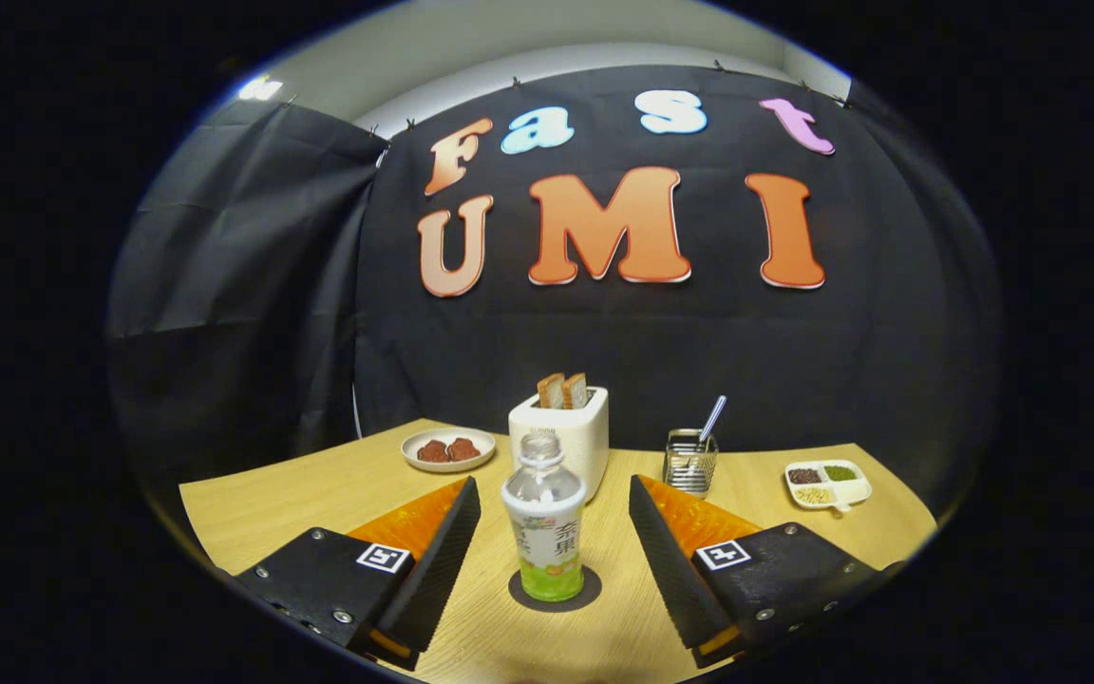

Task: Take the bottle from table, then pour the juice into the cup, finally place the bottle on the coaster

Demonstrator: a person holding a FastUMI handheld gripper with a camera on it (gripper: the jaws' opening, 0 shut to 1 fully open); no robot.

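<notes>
A clear plastic bottle with a printed label and a little green juice at its bottom stands upright on a dark round coaster on the wooden table. It has no cap on its neck. My gripper is open, one finger on each side of the bottle, with a gap between each finger and the bottle. Neither finger touches it.
Beyond the bottle stands a white toaster with two bread slices. Left of the toaster lies a white plate with brown food. To the right are a wire holder with a utensil and a small divided dish of beans.
</notes>
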